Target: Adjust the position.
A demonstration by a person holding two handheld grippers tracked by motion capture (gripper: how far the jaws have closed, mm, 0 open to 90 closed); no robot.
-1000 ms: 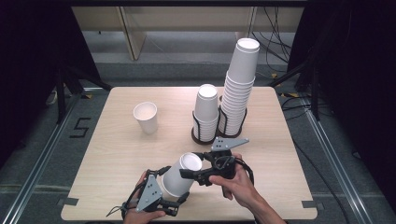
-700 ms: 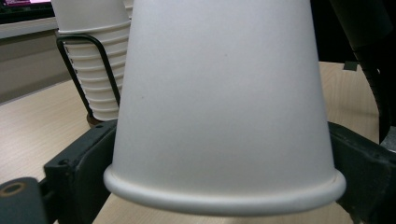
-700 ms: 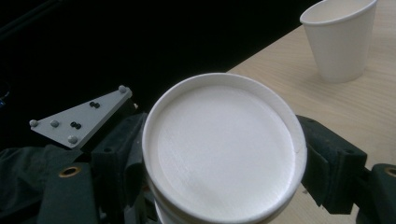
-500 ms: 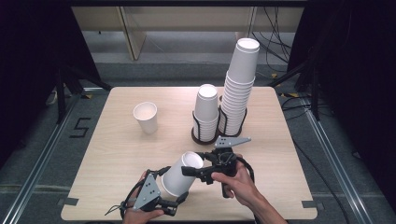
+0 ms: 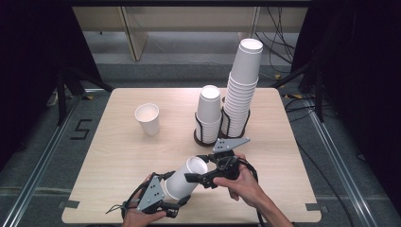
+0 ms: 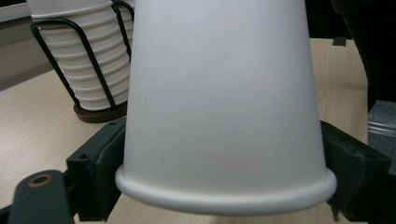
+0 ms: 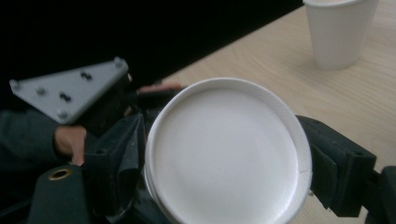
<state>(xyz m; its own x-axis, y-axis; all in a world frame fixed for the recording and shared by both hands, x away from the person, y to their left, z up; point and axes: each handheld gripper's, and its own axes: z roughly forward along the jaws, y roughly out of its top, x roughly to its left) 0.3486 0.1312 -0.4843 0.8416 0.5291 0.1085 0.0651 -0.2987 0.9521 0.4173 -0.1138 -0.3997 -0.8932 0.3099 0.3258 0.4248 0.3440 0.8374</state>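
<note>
My L gripper (image 5: 176,201) has just been closing its jaws and now clamps the rim end of the paper cup (image 5: 185,178), held sideways low over the table's near edge w/ my R gripper (image 5: 201,178) pinching its base end, so prob. a hand-over or pulling nested cups apart; no brand/print on any cup, only a "5" (image 5: 80,129) marked on the floor at left.

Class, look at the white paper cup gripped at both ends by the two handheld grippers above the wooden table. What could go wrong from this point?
1. The white paper cup is thin; the left gripper, whose jaws have just been closing on its rim end, could crush it.
2. The right gripper clamps the base end, so pulling apart might tear the cup or jerk it loose.
3. A sudden slip could swing a hand into the tall stack of white cups behind.
</note>
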